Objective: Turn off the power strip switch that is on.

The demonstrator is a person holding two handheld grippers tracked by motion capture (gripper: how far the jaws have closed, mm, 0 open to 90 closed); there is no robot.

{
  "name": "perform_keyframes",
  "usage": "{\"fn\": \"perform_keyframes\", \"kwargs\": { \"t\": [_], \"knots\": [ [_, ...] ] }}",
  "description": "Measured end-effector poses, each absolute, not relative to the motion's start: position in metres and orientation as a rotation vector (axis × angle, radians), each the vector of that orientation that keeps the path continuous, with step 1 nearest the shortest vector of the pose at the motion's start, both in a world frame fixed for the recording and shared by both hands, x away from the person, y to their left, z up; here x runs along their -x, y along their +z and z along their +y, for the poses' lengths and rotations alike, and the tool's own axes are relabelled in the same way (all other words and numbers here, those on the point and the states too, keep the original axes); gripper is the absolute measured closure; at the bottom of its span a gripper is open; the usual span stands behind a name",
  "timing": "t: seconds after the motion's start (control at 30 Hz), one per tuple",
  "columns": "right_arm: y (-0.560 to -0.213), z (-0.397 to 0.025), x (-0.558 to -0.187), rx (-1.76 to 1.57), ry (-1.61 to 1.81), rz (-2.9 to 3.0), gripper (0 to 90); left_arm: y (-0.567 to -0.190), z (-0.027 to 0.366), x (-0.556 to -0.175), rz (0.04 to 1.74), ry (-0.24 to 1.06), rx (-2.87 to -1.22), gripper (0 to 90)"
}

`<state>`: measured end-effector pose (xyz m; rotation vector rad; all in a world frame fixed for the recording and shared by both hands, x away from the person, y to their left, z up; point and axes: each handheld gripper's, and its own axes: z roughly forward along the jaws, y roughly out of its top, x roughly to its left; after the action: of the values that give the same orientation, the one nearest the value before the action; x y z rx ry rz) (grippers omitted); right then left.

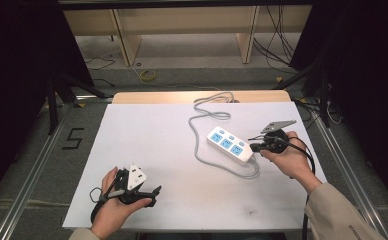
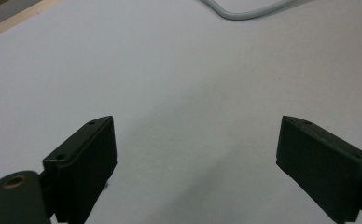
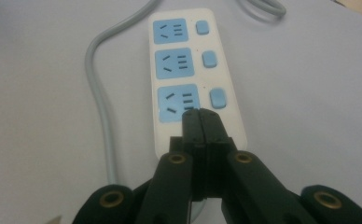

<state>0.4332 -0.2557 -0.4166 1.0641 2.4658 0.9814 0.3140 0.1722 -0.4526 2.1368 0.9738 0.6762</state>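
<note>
Lying just beyond the right gripper (image 3: pixel 201 114) — the power strip (image 3: pixel 193 74).

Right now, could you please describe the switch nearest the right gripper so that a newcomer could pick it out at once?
On the white table, right of centre, lies a white power strip with three blue sockets, each with a blue switch beside it. The switch you want belongs to the socket at the strip's end nearest the person's right hand. It alone sits just beyond the closed tips of the right gripper.
</note>
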Motion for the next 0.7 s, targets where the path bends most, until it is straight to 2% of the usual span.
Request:
{"fn": "perform_keyframes", "kwargs": {
  "t": [0.7],
  "knots": [
    [-0.418, -0.262, -0.414, -1.055, 1.038, 2.445, 90.0, -0.453, 0.172, -0.314, 0.975, 0.677, -2.134, 11.9]
  ]
}}
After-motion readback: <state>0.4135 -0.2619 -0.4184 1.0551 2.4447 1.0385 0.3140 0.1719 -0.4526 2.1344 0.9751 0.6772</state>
